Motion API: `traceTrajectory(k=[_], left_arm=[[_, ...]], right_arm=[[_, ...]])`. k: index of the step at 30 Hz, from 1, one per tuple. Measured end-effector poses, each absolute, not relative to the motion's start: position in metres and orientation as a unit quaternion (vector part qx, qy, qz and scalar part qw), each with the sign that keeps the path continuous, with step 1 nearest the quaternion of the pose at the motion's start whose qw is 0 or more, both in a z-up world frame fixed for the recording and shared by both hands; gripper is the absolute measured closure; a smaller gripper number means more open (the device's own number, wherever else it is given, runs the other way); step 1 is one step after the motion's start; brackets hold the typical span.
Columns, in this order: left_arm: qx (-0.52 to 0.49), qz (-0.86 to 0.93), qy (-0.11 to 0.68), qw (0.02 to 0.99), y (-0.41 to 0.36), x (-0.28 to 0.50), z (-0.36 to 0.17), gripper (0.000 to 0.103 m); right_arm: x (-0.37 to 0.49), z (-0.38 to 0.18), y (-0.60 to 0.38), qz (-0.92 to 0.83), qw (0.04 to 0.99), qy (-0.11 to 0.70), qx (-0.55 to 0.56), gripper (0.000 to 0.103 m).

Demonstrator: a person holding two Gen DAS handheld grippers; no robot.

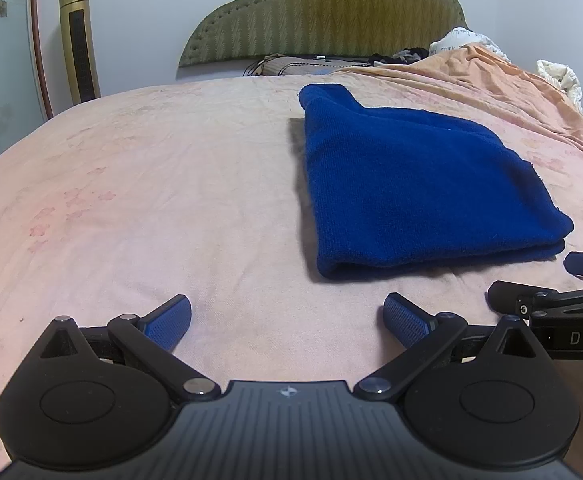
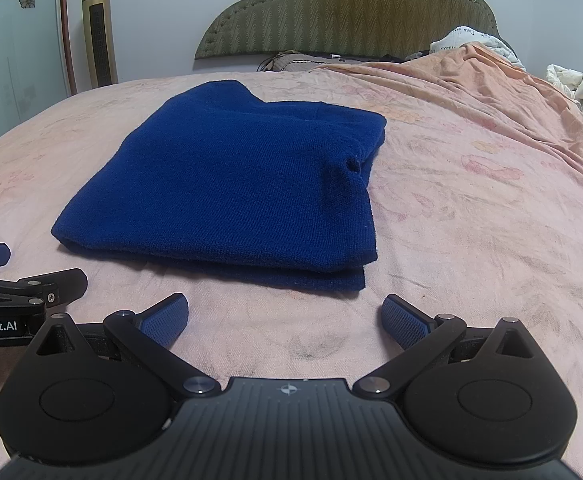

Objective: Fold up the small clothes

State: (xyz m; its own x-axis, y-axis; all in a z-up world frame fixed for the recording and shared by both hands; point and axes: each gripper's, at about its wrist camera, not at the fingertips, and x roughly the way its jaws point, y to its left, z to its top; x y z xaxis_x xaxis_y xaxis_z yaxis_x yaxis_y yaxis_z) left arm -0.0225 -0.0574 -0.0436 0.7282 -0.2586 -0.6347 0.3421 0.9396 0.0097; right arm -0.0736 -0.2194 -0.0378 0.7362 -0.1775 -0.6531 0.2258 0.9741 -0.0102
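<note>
folded blue garment (image 2: 227,192) on pink bedsheet (image 2: 471,220), both jaws spread

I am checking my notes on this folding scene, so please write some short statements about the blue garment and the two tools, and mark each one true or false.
1. The blue garment lies folded on the bed. True.
2. The left tool is shut on the garment. False: it is open and holds nothing; the garment lies ahead of it, untouched.
3. The right tool is open. True.
4. The garment hangs over the headboard. False: it rests flat on the bed, well in front of the headboard.
5. A tall gold appliance stands by the wall beside the bed. True.
</note>
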Motion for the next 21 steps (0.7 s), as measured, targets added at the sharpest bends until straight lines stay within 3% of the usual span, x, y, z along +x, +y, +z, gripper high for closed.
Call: traceTrajectory(k=[21], left_arm=[[0.062,-0.164,0.331,0.927,-0.0584,-0.0222,-0.0439,0.000]], right_arm=[[-0.0737,-0.0381,-0.2194,-0.108,0.931,0.347,0.035,0.000]])
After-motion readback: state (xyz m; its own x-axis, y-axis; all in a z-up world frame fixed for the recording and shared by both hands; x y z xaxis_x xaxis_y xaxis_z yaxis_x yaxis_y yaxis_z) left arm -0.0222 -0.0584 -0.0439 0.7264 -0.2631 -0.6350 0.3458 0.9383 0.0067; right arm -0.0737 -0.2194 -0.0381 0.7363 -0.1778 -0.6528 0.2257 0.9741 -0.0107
